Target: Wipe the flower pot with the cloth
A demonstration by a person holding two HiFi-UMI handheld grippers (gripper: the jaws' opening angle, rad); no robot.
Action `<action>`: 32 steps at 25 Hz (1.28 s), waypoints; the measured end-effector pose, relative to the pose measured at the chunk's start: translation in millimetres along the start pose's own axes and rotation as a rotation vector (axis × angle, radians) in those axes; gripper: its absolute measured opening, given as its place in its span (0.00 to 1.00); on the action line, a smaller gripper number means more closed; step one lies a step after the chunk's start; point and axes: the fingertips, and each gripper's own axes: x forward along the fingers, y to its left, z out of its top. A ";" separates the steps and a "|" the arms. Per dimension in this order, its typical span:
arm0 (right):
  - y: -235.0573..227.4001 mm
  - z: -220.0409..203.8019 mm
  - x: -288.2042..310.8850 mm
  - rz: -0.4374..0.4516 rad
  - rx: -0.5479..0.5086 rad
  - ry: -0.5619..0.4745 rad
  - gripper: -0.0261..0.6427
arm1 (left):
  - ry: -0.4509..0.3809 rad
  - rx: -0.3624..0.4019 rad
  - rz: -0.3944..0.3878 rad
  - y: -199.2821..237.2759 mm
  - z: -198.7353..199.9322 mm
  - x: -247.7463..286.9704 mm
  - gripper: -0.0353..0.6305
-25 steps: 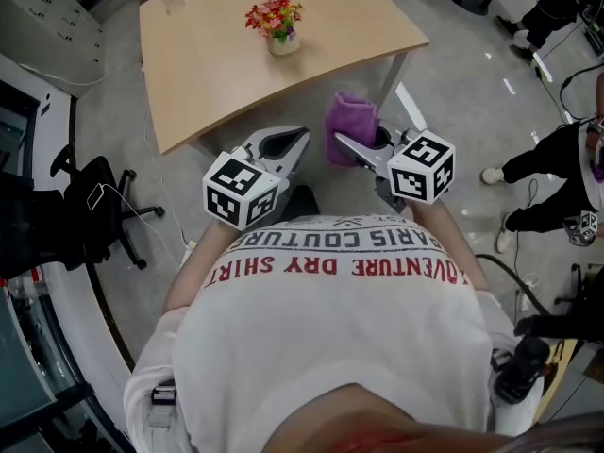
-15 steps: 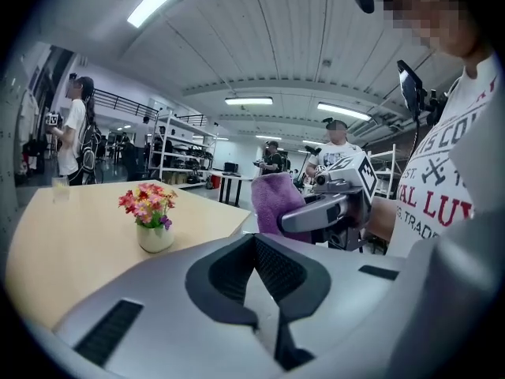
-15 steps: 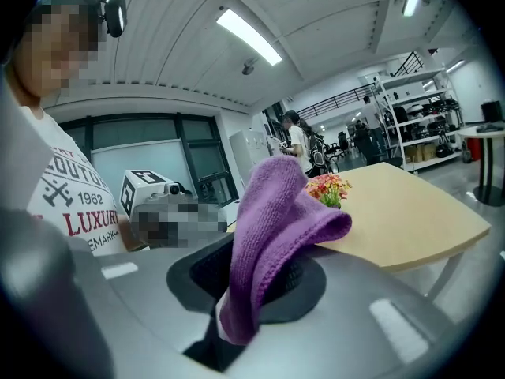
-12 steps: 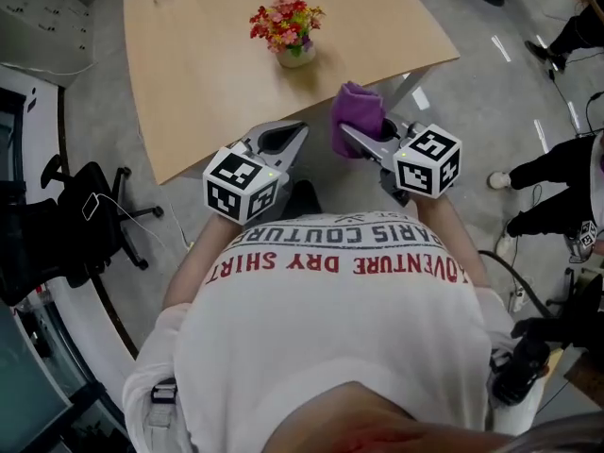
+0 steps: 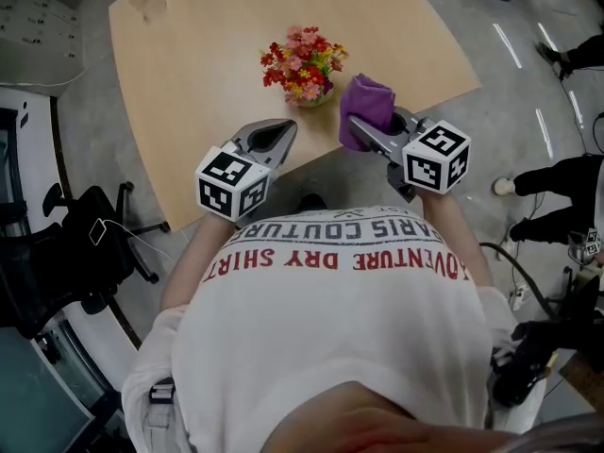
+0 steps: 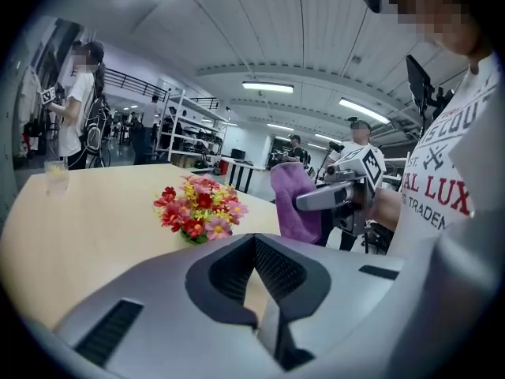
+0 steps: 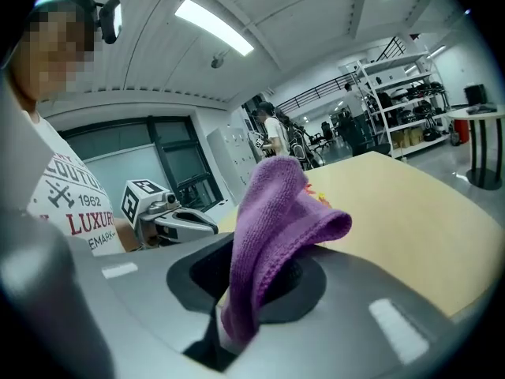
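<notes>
The right claw (image 5: 357, 125) is pinching the purple cloth (image 5: 366, 102) tight, and the cloth is sticking up and flopping over its tip. The left claw (image 5: 285, 128) is shut with nothing in it. The flower pot (image 5: 314, 96) is standing on the table (image 5: 208, 55) near the front edge, just beside the cloth but not touching it. It looks like the step is getting the cloth to the pot; no wiping is happening yet. Next, the cloth is going to need pressing softly on the pot's side, under the flowers (image 5: 304, 62), while the empty claw is steadying the pot so it is not tipping. The table around the pot is giving lots of room, but the front edge is lying right under both claws.
</notes>
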 end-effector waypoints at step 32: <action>-39.9 -49.1 2.0 -0.010 0.131 0.017 0.11 | -0.007 0.000 0.197 47.5 -46.3 54.5 0.56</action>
